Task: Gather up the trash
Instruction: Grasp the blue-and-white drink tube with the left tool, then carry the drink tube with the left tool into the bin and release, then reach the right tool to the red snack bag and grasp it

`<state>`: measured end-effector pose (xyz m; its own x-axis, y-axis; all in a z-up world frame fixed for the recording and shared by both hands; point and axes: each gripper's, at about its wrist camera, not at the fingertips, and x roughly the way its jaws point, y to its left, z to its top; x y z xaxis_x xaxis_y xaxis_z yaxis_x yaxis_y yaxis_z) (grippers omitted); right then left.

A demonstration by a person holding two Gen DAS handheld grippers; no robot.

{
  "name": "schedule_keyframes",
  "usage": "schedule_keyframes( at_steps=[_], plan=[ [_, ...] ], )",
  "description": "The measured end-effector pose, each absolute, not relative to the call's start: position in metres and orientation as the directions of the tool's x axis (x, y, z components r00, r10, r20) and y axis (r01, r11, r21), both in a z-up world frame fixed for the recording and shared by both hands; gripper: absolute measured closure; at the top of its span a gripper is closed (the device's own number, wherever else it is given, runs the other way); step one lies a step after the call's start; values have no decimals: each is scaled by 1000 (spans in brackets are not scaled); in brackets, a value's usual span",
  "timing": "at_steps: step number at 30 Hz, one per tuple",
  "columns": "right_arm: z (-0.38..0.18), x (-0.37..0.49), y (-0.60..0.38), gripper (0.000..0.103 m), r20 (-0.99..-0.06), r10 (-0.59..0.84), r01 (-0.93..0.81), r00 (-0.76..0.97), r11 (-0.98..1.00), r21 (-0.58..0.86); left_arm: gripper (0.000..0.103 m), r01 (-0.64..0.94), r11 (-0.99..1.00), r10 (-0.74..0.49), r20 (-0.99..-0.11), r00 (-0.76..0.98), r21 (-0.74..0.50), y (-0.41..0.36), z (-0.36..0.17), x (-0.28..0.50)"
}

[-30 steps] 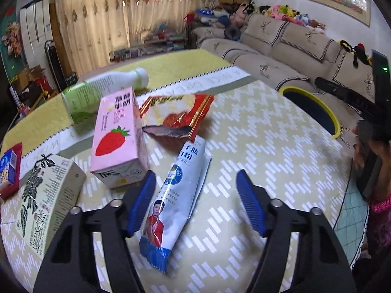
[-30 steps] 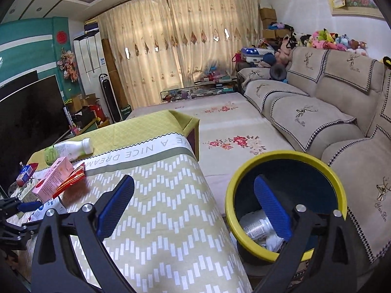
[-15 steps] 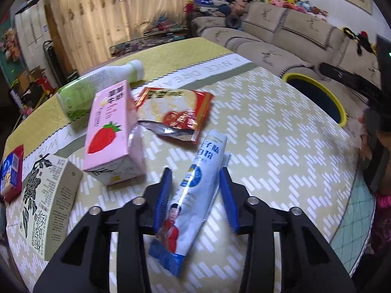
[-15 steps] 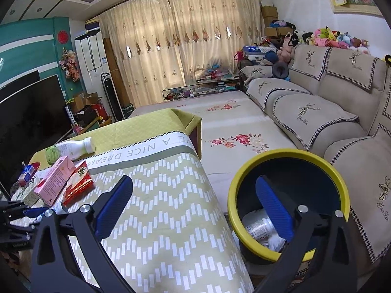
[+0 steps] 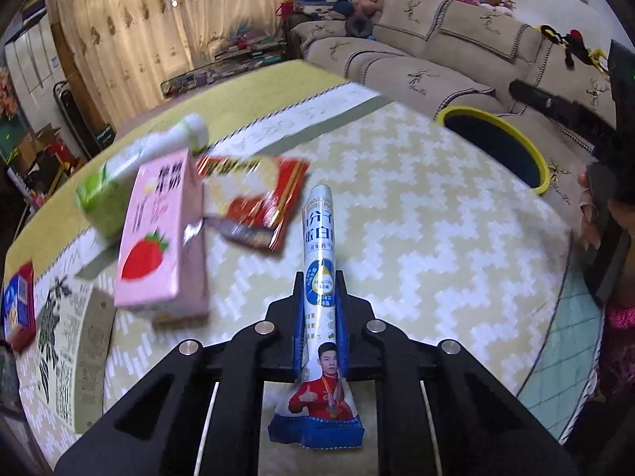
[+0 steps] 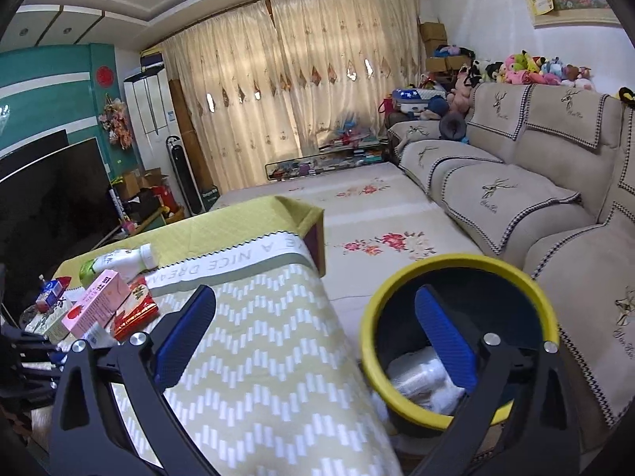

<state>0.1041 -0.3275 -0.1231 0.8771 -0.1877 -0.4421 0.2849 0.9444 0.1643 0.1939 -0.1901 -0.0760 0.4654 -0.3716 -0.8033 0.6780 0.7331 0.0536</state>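
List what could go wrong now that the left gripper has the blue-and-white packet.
The left gripper, just closed, pinches the blue-and-white packet only at mid-length; the limp foil may slip or droop during the carry. Swinging toward the yellow-rimmed bin, its long free end could snag the red snack wrapper nearby.

A milk carton point(image 5: 154, 234), bottle point(image 5: 135, 166) and wrapper point(image 5: 258, 198) are clustered near the table's point(image 5: 436, 238) left edge; a bin point(image 5: 532, 150) is set beyond its right edge.
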Motion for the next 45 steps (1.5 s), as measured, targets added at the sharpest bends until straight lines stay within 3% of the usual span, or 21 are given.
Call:
schedule_keyframes(
  at_steps=[6, 16, 26, 27, 29, 33, 38, 41, 45],
  plan=[
    [-109, 75, -356, 7, -426, -281, 365, 860, 922, 129, 90, 742, 670, -450, -781, 434, 26, -245, -58, 195],
    [-112, 17, -420, 7, -447, -414, 520, 793, 842, 144, 90, 856, 512, -581, -762, 285, -70, -400, -53, 197],
    [-118, -35, -468, 7, -456, -510, 634, 729, 754, 172, 87, 870, 479, -553, -811, 191, -121, -562, -88, 218],
    [-119, -38, -470, 7, -456, -513, 638, 727, 750, 172, 84, 868, 484, -543, -817, 195, -114, -571, -93, 219],
    [-120, -42, -473, 7, -459, -519, 646, 721, 742, 177, 64, 862, 494, -534, -822, 197, -114, -579, -101, 221],
    [-121, -43, -476, 7, -463, -516, 648, 721, 739, 186, 51, 852, 512, -538, -813, 222, -107, -579, -102, 224],
    [-123, -34, -465, 7, -469, -492, 627, 733, 757, 186, 23, 842, 531, -588, -755, 290, -90, -526, -71, 216],
    [-124, -23, -455, 7, -477, -470, 607, 743, 773, 184, 14, 824, 561, -609, -711, 352, -73, -481, -50, 208],
    [-126, -6, -440, 7, -490, -436, 575, 755, 800, 173, 9, 785, 618, -609, -662, 437, -51, -403, -31, 199]
  ],
)
